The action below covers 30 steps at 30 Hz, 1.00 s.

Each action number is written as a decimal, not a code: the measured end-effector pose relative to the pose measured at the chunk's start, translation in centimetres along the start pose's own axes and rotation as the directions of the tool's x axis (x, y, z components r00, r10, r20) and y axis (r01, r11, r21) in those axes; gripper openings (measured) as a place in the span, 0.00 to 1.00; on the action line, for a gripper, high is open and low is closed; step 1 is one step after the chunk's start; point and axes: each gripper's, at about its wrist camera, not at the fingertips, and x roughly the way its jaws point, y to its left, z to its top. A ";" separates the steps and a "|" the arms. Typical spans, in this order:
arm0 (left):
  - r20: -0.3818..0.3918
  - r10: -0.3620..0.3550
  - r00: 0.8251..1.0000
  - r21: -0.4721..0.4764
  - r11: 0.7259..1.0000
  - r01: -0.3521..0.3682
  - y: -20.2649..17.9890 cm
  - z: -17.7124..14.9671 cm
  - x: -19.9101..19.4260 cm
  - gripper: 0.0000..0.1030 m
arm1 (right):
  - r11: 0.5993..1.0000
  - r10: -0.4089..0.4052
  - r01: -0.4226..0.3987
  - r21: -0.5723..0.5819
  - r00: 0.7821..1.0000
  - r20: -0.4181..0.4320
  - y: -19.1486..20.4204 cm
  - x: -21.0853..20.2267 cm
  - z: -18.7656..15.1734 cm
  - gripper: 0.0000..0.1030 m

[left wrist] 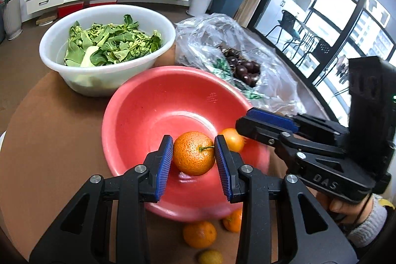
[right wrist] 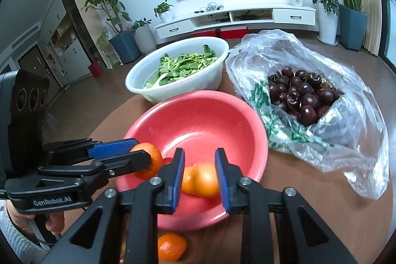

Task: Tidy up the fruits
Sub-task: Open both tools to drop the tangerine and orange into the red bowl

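My left gripper (left wrist: 193,142) is shut on a stemmed orange (left wrist: 194,152) and holds it above the near side of the red bowl (left wrist: 148,81). From the right wrist view the left gripper (right wrist: 143,149) comes in from the left with that orange (right wrist: 151,160) at its tips. My right gripper (right wrist: 200,152) is also over the red bowl (right wrist: 198,94). A smaller orange fruit (right wrist: 201,180), blurred, fills the gap between its pads. In the left wrist view that fruit (left wrist: 231,140) sits at the very tip of the right gripper (left wrist: 243,120).
Two loose oranges (left wrist: 199,234) (left wrist: 234,220) and a small yellow fruit (left wrist: 210,257) lie on the brown round table (left wrist: 49,140) before the bowl. Behind it stand a white bowl (left wrist: 106,7) of leafy greens and a plastic bag of dark cherries (right wrist: 302,95). A hand (left wrist: 339,207) grips the right handle.
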 end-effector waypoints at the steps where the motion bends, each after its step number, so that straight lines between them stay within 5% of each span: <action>1: -0.005 0.015 1.000 -0.001 1.000 -0.015 0.2 0.1 0.5 0.32 | 1.000 -0.009 0.009 -0.008 1.000 0.001 0.0 0.2 0.1 0.28; 12: -0.012 0.077 0.997 0.000 0.997 -0.077 1.0 0.4 2.0 0.35 | 0.998 -0.023 0.024 -0.053 0.999 0.032 0.7 -1.1 -0.6 0.28; 24: 0.063 0.102 0.993 0.025 0.994 -0.103 -0.6 -0.7 -2.8 0.42 | 0.997 0.017 -0.012 -0.078 0.998 0.058 3.0 -6.1 -4.8 0.28; 30: 0.102 0.118 0.988 0.011 0.993 -0.120 -1.2 -3.8 -6.5 0.43 | 0.991 -0.012 0.018 -0.132 0.999 0.043 4.4 -7.2 -6.9 0.32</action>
